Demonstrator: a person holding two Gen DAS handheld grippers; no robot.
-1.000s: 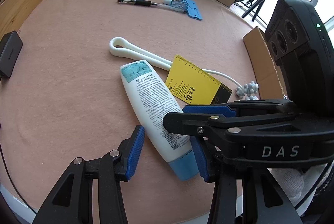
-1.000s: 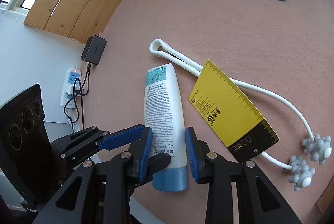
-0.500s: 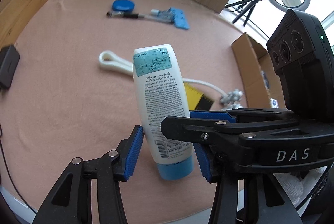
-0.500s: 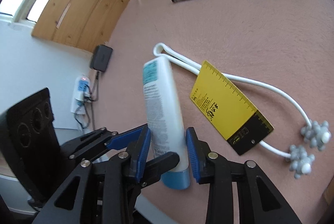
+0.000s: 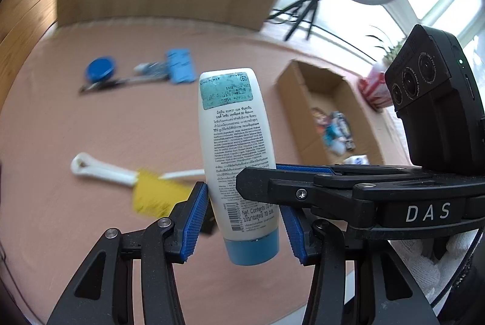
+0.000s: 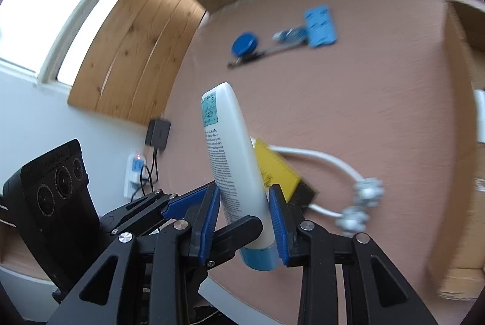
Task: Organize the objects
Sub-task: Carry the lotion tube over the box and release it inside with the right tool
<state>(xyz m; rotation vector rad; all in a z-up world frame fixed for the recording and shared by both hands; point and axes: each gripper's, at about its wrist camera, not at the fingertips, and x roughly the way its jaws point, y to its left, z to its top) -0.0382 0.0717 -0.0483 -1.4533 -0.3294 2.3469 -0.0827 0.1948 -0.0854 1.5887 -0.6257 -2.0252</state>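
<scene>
The right gripper [image 6: 244, 220] is clamped on the white plastic lotion tube with a pale blue cap [image 6: 233, 161], its blue ribbed pads [image 6: 277, 222] pressing the lower body just above the cap. The left gripper [image 5: 242, 214] brackets the same lower stretch; its left pad touches the tube, while the right pad seems to stand slightly off, so whether it grips is unclear. The tube hangs clear of the pink cloth-covered table [image 5: 75, 125]. It looks light, smooth and squeezable, so it may slip or dent; holding the firmer end near the cap seems sensible. Its long axis runs away from the claws, cap nearest, flat crimped end farthest and tilted up. Beyond and to the right sits an open cardboard box [image 5: 318, 101], probably its destination.
</scene>
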